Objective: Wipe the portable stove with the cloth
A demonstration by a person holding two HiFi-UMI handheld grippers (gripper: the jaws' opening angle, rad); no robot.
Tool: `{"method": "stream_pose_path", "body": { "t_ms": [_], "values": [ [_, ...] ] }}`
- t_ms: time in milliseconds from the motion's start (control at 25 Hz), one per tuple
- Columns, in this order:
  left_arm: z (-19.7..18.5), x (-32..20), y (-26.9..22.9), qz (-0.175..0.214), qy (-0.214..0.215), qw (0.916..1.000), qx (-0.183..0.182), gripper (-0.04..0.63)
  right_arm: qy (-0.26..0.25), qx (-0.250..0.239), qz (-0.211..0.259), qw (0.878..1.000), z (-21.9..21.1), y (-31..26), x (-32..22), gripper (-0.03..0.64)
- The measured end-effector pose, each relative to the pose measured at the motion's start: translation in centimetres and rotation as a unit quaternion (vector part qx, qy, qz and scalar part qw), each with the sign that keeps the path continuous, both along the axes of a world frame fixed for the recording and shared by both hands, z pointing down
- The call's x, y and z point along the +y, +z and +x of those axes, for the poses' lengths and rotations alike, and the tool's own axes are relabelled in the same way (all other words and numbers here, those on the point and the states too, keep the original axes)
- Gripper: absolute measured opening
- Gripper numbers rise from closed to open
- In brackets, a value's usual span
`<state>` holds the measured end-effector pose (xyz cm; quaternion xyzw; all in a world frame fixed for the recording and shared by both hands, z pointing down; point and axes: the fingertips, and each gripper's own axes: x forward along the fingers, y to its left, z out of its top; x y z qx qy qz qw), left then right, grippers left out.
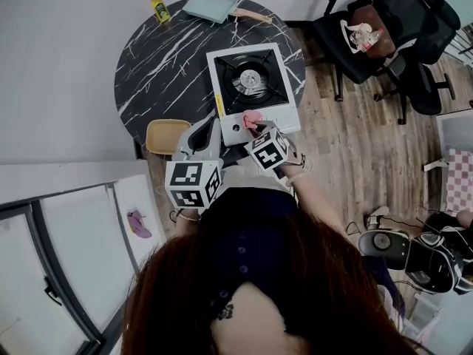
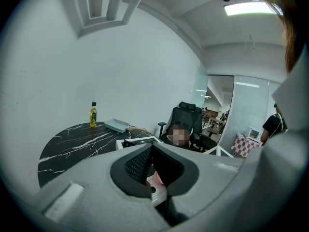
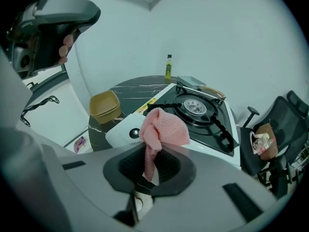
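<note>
**Stove-wiping set, cloth held at the front panel**

Nearest us, the right gripper is clamped on one pink cloth. The cloth's bunched end stands beyond the jaws, over the front edge of the portable stove and beside its knob. We cannot tell whether the cloth is touching the stove. The left gripper is raised beside it, jaws apart and holding nothing.

For the wipe, we judge it best to press the bunch flat on the white panel and stroke evenly round the knob. We should keep the loose knit off the black pan support, where it could snag. The free gripper could steady the stove body.

Count, near to far:
- grippers: two
- cloth: one
- stove: one, with one knob and one burner
- round marble table: one
- tan tub: one
- yellow bottle: one
- pale tray: one
</note>
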<state>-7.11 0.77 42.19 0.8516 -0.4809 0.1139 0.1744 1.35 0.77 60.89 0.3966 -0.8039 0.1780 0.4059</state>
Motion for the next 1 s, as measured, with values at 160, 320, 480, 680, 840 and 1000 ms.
{"method": "stream_pose_path", "body": {
  "t_ms": [160, 320, 480, 680, 840, 1000],
  "values": [
    [-0.1, -0.1, 0.2, -0.001, 0.003, 1.0000, -0.002, 0.012, -0.006, -0.003, 0.002, 1.000, -0.9, 0.1, 0.0, 0.035],
    [-0.2, 0.0, 0.3, -0.001, 0.008, 1.0000, -0.002, 0.012, -0.017, -0.005, 0.001, 1.000, -1.8, 0.1, 0.4, 0.035],
    [0.1, -0.2, 0.2, 0.001, 0.016, 0.9999, -0.004, 0.012, -0.022, -0.011, 0.002, 1.000, -2.5, 0.1, 0.4, 0.035],
    [-0.1, -0.7, -0.4, 0.009, 0.016, 0.9998, -0.003, 0.012, -0.022, -0.020, -0.002, 1.000, -3.3, 0.0, 0.6, 0.037],
    [-0.3, -1.2, -0.4, 0.011, 0.013, 0.9998, -0.004, 0.012, -0.026, -0.028, -0.002, 0.999, -3.7, 0.0, 0.3, 0.037],
    [-0.3, -1.3, -0.3, 0.010, 0.010, 0.9999, -0.003, 0.012, -0.042, -0.021, -0.001, 0.999, -4.1, -0.1, 0.4, 0.037]
  ]
}}
